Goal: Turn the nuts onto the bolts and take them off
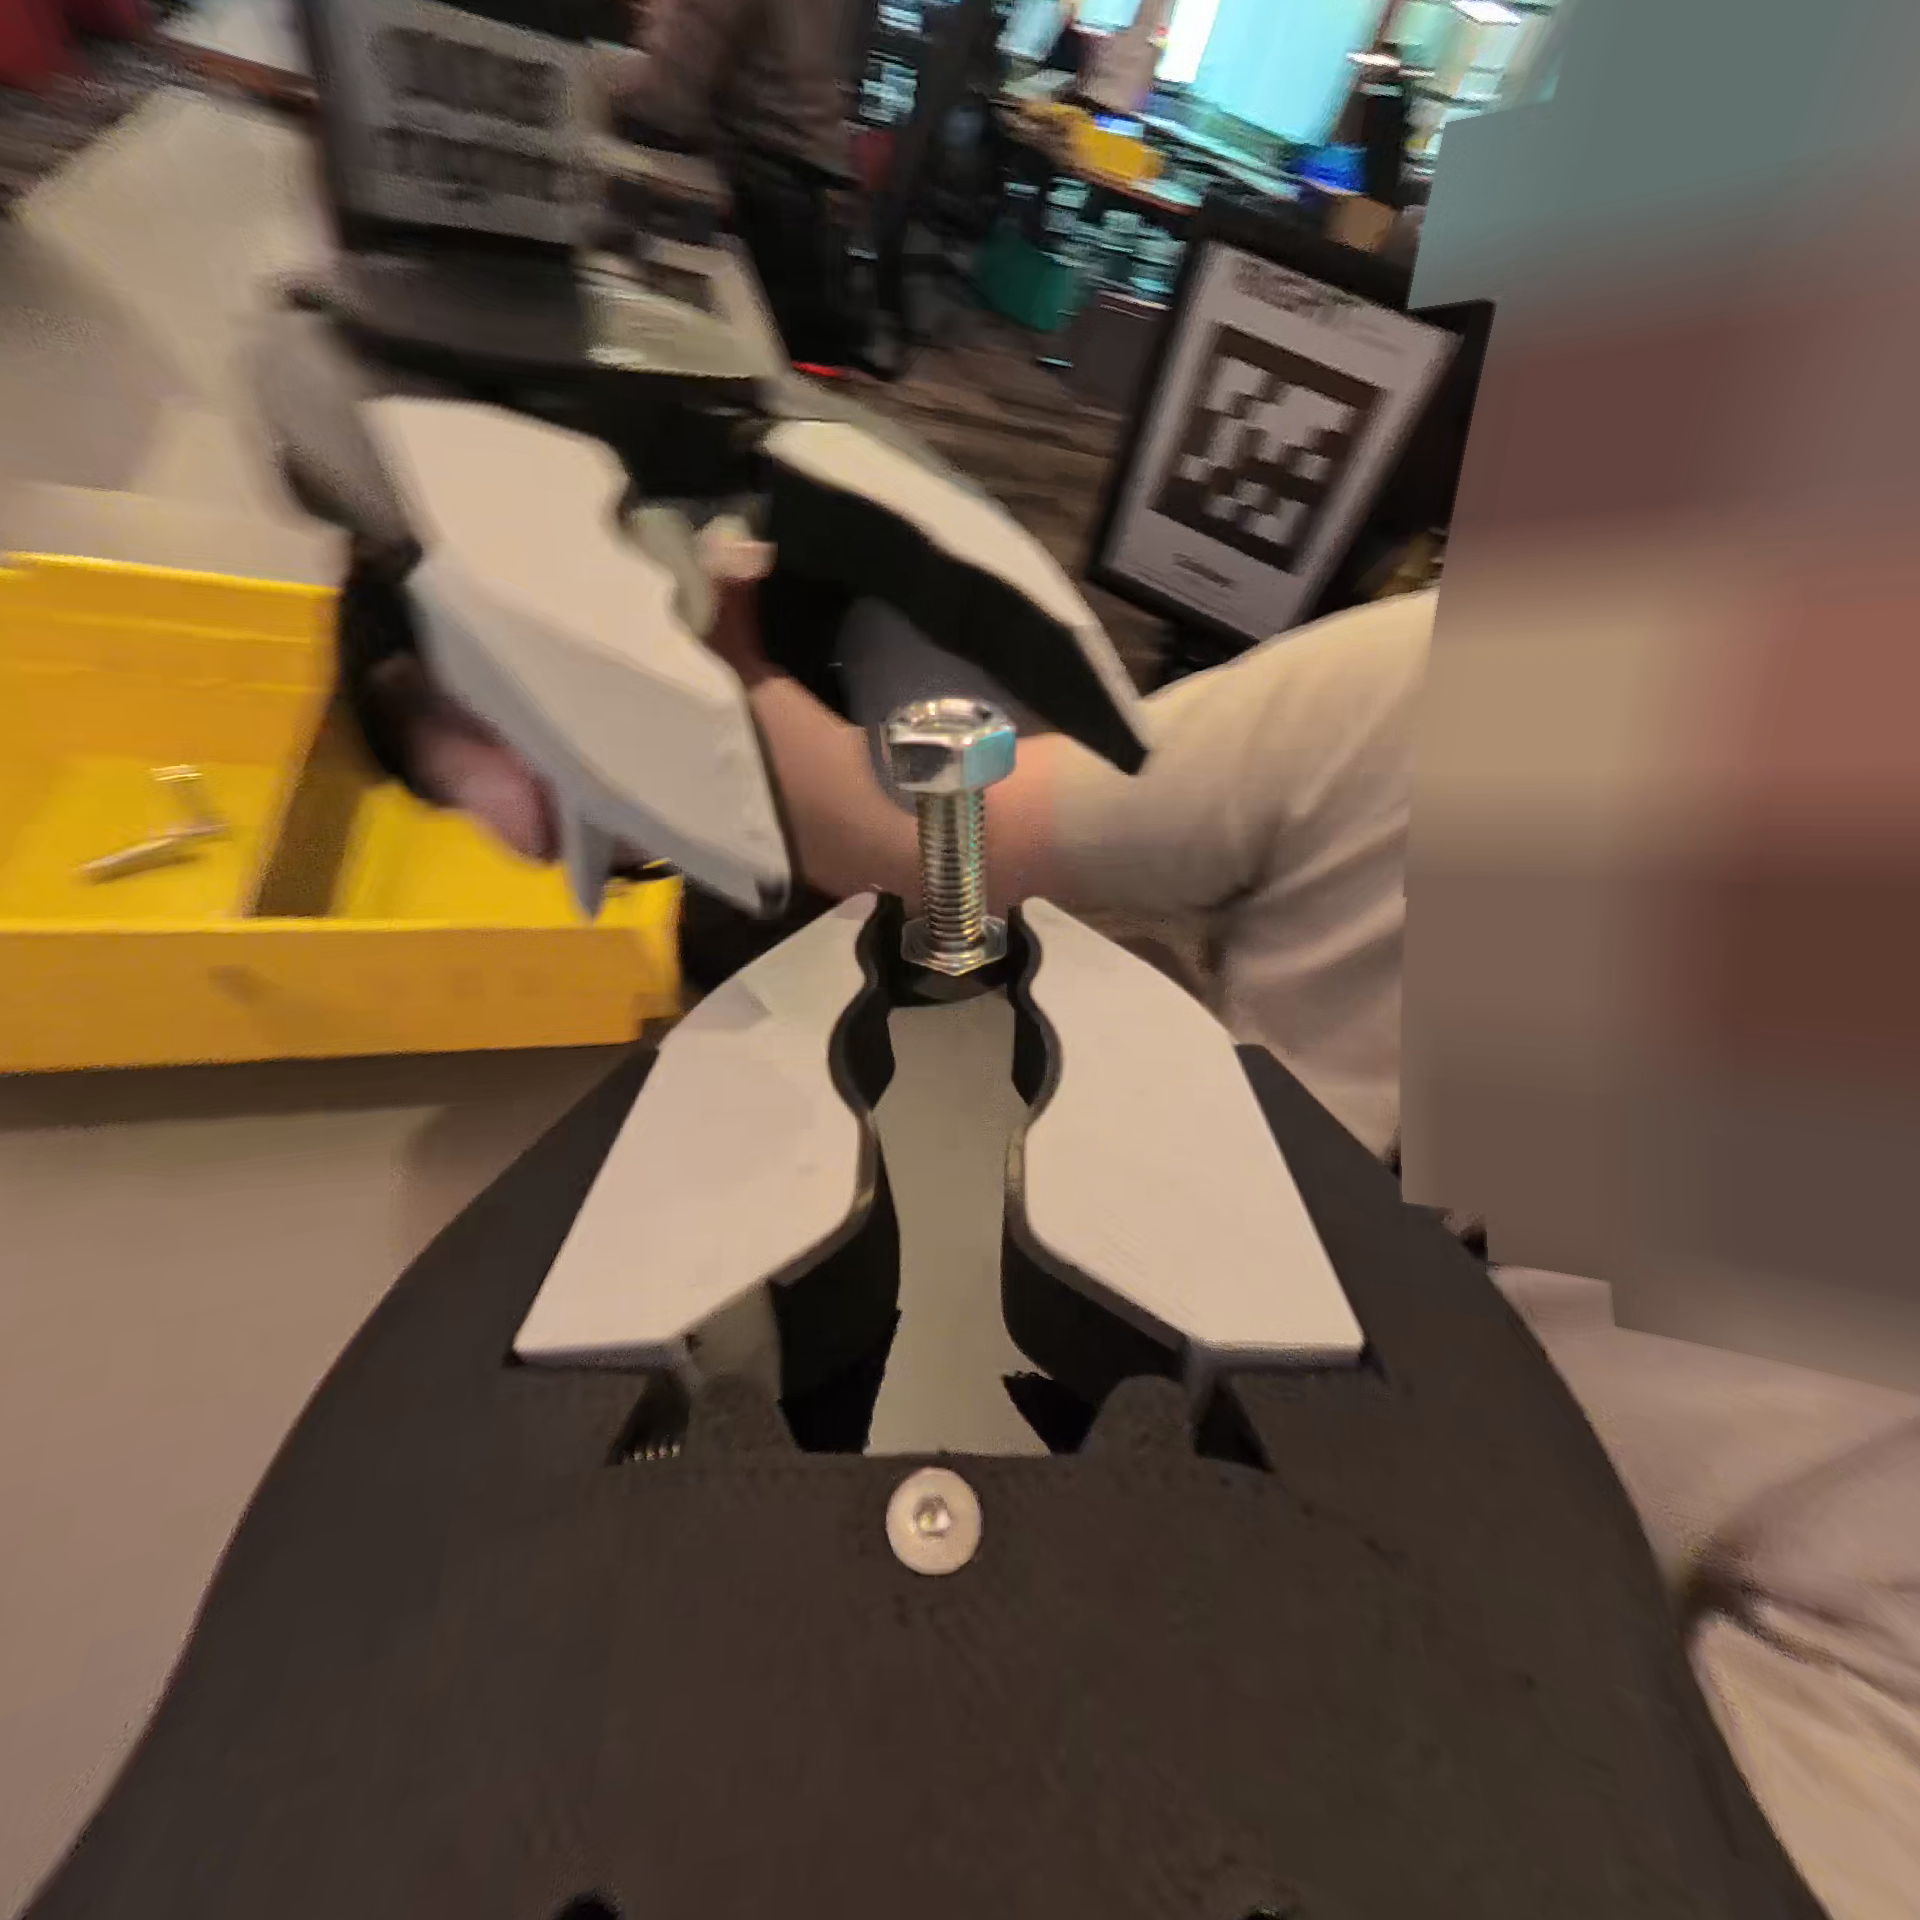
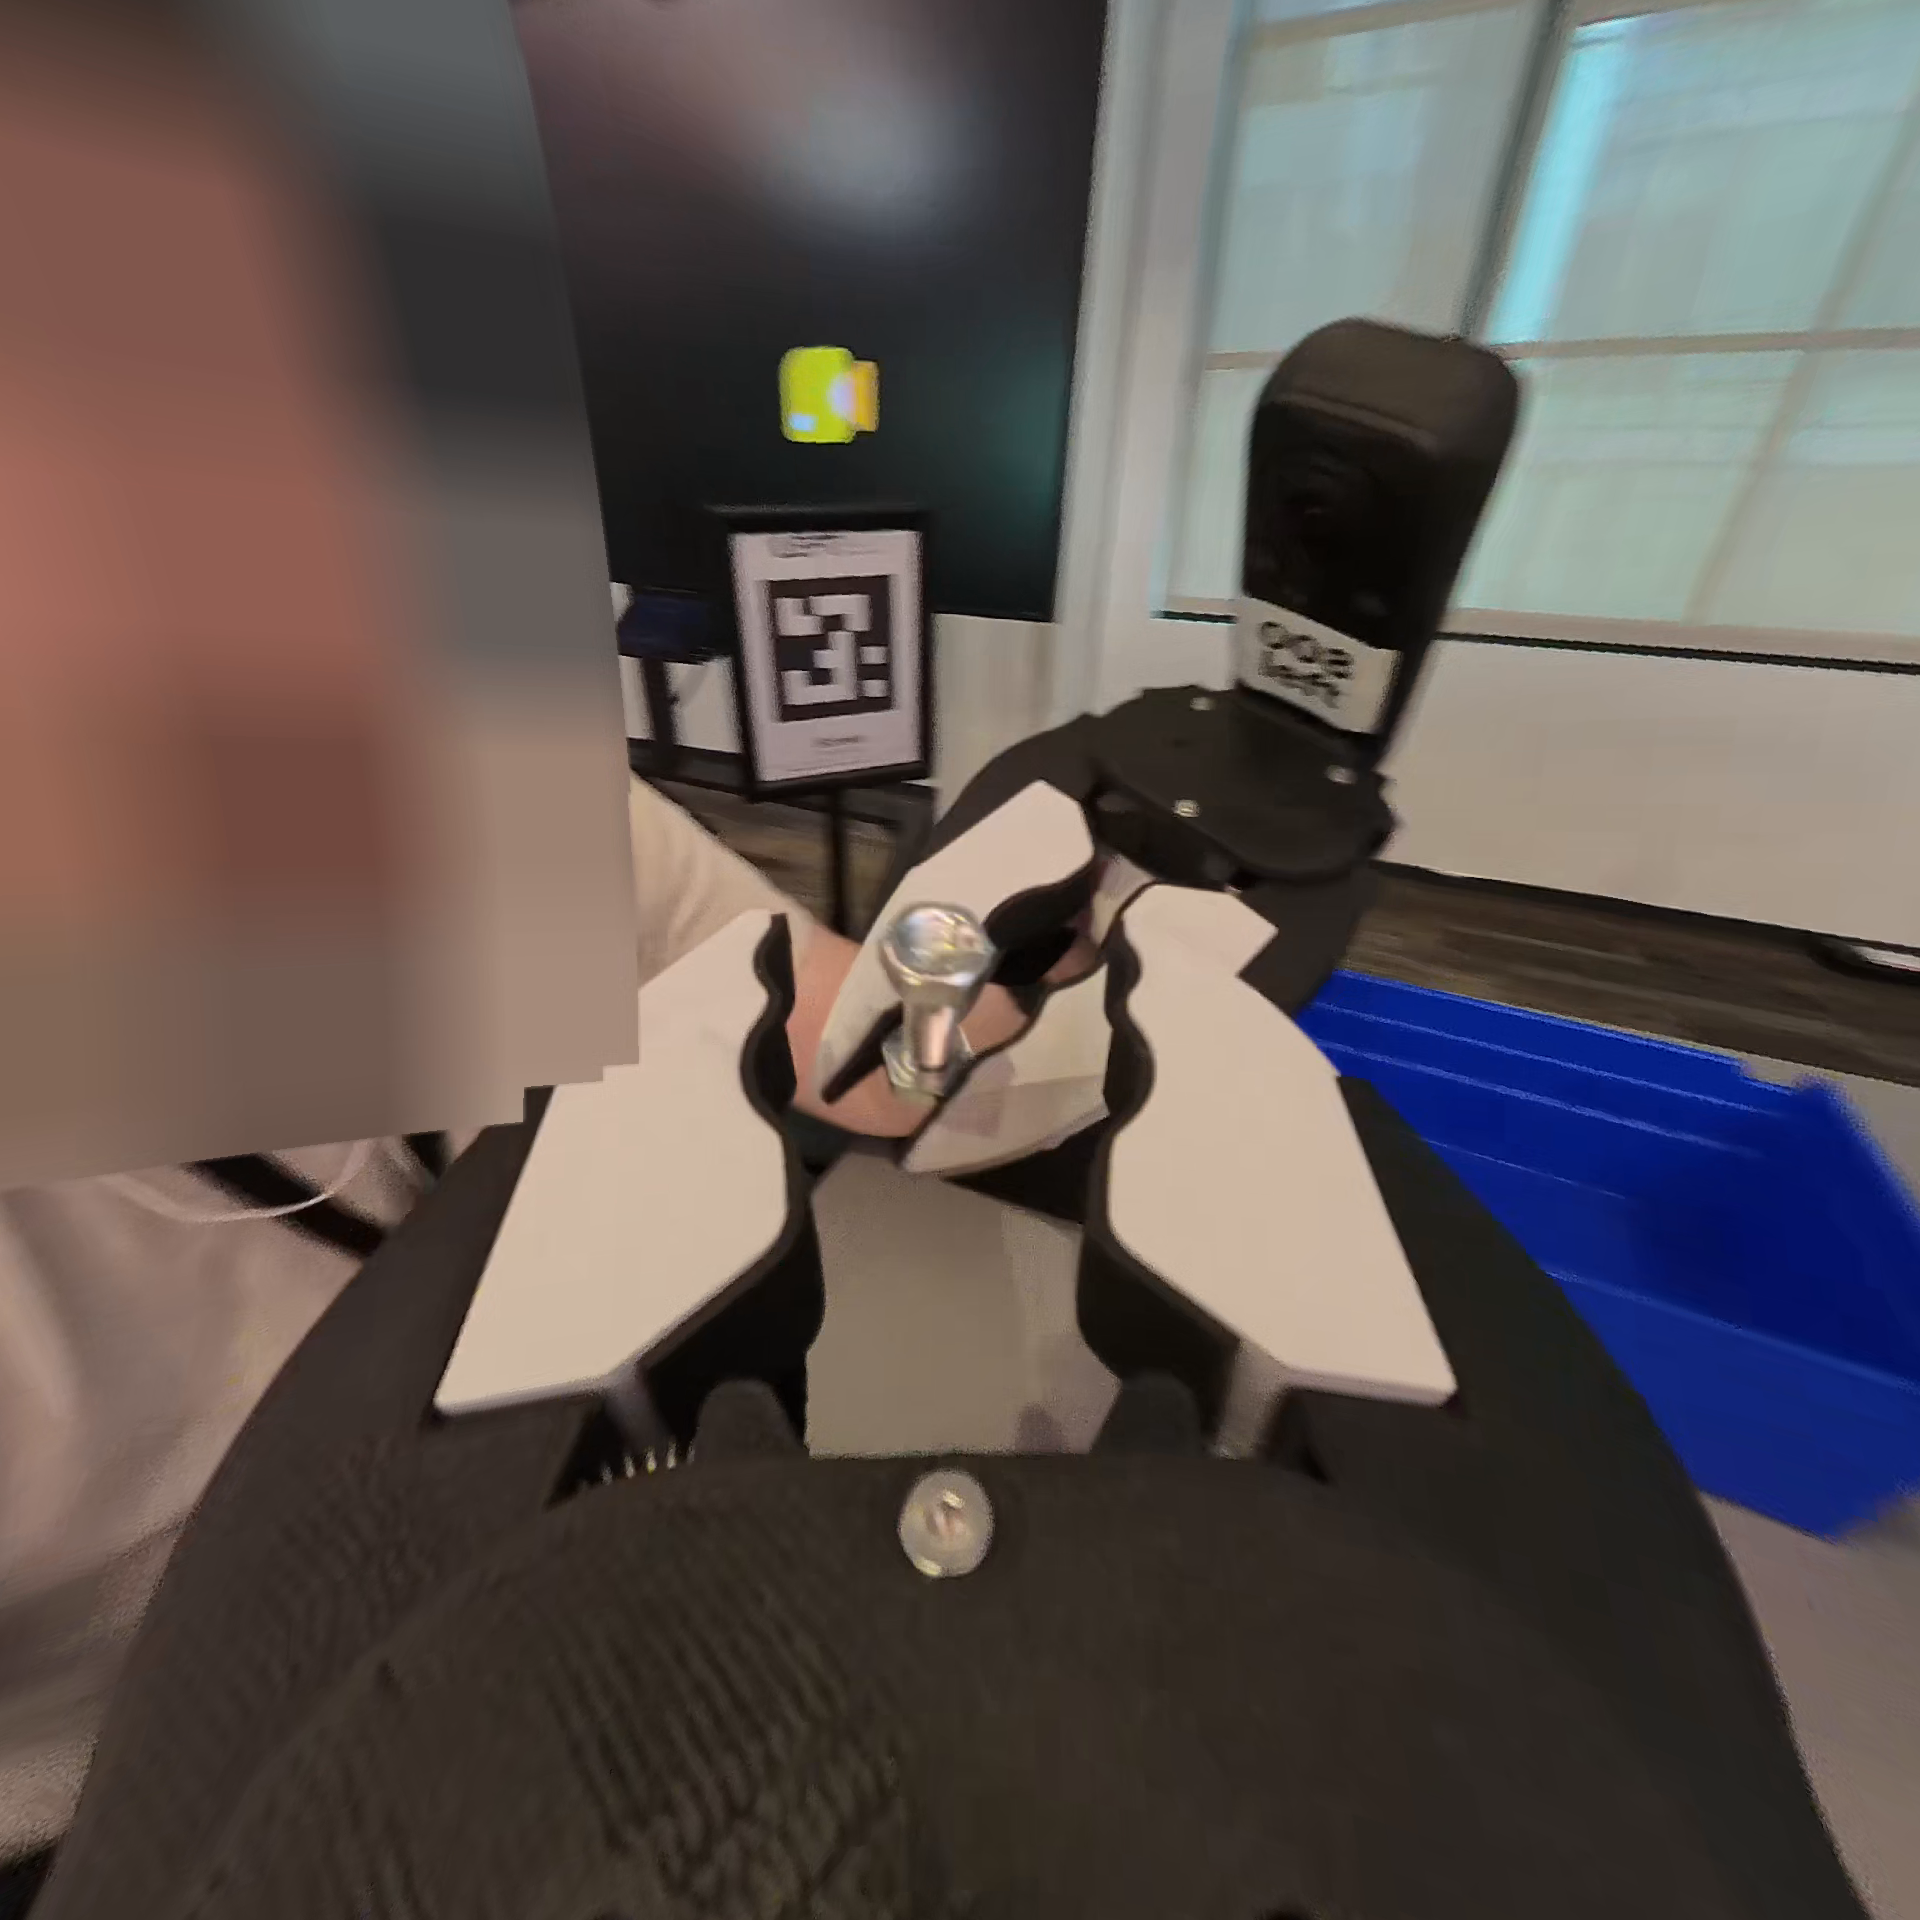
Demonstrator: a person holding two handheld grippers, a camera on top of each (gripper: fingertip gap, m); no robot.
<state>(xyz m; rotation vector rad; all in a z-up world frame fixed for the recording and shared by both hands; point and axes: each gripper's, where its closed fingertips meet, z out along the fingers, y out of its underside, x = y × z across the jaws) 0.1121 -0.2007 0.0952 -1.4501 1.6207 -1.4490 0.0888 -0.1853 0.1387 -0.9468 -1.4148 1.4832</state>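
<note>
Your left gripper [image 1: 951,940] is clamped on the nut [image 1: 951,948] at the foot of the bolt [image 1: 951,821], which stands upright with its hex head at twelve o'clock of the fingertips. Held by the nut, the bolt's head is free for your other gripper to grip and turn, which is likely why you carry it clear of the tabletop [image 1: 208,1299]. Your right gripper [image 2: 951,1039] has its fingers spread apart, empty, with the bolt and nut just ahead of its tips; in the left wrist view it hovers at ten o'clock of the bolt head, close but not touching. My guess is it is about to come in on the head.

A yellow bin [image 1: 312,977] at nine o'clock holds a few loose bolts [image 1: 156,831]; a blue bin [image 2: 1610,1195] lies at three o'clock in the right wrist view.

As for writing, the left gripper's handle bears a white label [image 2: 1314,665], and two framed boards [image 2: 831,655] carry black-and-white square markers; the wording on all of them is left unread.
</note>
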